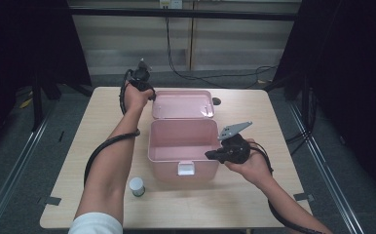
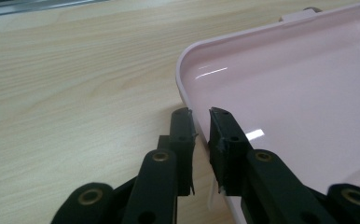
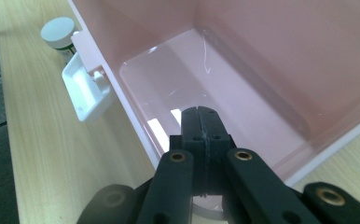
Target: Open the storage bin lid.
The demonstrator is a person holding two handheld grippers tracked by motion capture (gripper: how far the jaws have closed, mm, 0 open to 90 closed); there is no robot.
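Observation:
A pink plastic box (image 1: 162, 171) stands open in the middle of the table, its lid (image 1: 182, 103) folded back flat behind it. My left gripper (image 1: 150, 93) is at the lid's far left corner. In the left gripper view its jaws (image 2: 200, 112) straddle the lid's rim (image 2: 182, 79) with only a thin gap, shut on it. My right gripper (image 1: 209, 155) sits at the box's front right corner. Its jaws (image 3: 200, 109) are pressed flush together and point down into the bare pink inside of the box (image 3: 243, 79).
A white latch (image 1: 186, 168) hangs on the box's front wall and also appears as the latch (image 3: 87, 93) in the right gripper view. A small white-capped jar (image 1: 137, 186) stands on the wooden table (image 1: 79, 136) left of the box front. The table ends just below it.

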